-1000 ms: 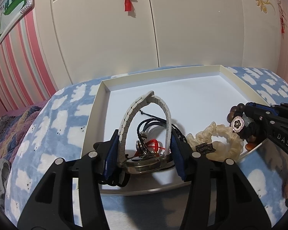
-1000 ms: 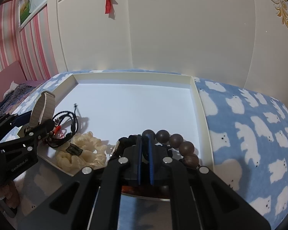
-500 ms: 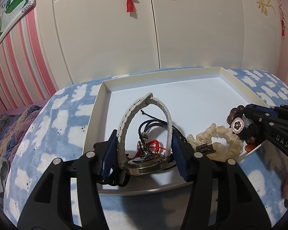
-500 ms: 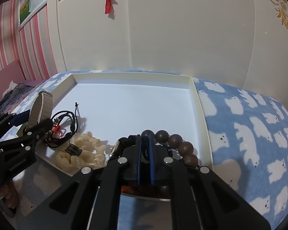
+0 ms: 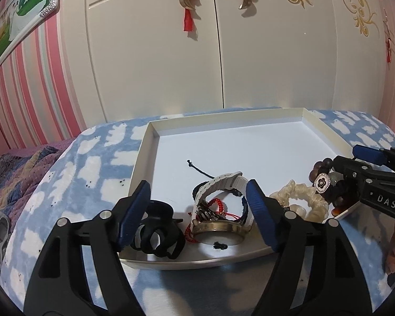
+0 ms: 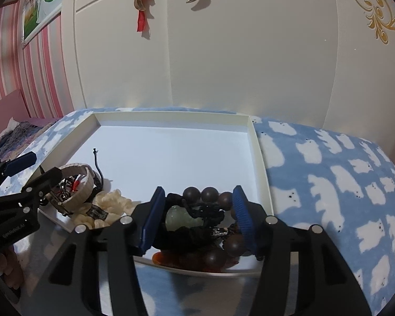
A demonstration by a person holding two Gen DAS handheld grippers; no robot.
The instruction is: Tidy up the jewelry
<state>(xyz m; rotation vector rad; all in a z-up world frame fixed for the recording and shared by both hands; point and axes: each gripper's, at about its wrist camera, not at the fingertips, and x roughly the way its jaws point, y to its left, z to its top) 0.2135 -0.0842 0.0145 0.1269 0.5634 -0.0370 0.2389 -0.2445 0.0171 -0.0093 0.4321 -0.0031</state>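
Both your grippers are spread wide, gripping nothing — left gripper [image 5: 197, 210] straddles the watch [image 5: 220, 212] in the tray [image 5: 250, 121], right gripper [image 6: 197, 218] the bead bracelet [image 6: 208, 194] — closing now could snag the tangled cords [image 5: 218, 205].

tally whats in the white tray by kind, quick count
watch: 1
cord bracelets tangled in the watch band: number unclear, counted as 1 bundle
black ring-shaped piece: 1
cream scrunchie: 1
dark bead bracelet: 1
black band with flower charm: 1
pale green stone: 1
total: 7
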